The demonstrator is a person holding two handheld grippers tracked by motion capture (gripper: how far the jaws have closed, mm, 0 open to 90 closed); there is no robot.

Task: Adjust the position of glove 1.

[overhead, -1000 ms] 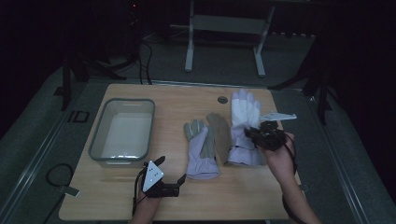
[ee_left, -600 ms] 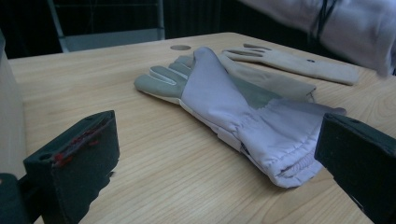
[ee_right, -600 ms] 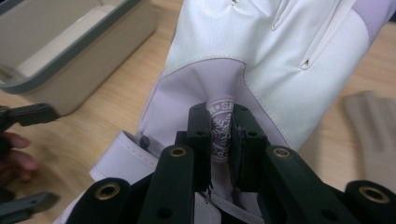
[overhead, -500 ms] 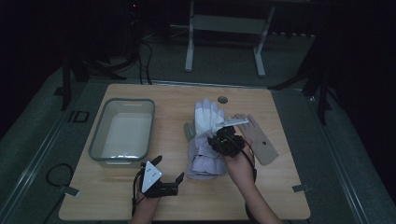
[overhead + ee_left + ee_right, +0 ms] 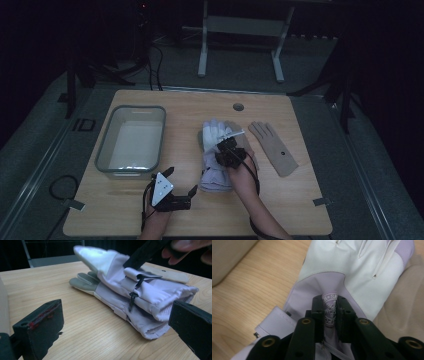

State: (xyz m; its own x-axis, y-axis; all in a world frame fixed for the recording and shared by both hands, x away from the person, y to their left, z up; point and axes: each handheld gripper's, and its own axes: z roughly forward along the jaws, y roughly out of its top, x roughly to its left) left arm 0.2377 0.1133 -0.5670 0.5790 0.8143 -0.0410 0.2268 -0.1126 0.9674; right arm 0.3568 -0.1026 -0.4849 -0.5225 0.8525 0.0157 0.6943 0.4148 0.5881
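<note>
The right gripper (image 5: 330,312) is pinched on a fold of the lavender-and-white glove (image 5: 352,267); in the right gripper view a printed label (image 5: 329,311) stands up between the two black jaws, with dark ornamental print and a few capitals at its top edge that look like "OSH" (the rest is too small or hidden to read). The jaws have just eased open a little, yet the fabric is still caught between the pads. Seen from the high view, that glove (image 5: 216,145) lies just right of the table's (image 5: 150,220) middle, stacked on a second glove of the same kind (image 5: 86,283) whose grey fingers poke out beneath it in the left gripper view. At about three o'clock from the pile lies a flat tan glove (image 5: 274,147), apart from it. A clear tray (image 5: 131,145) sits at nine o'clock, well apart. The left gripper (image 5: 167,192) rests near the table's front edge at about seven o'clock from the gloves, jaws spread wide with nothing between them.
</note>
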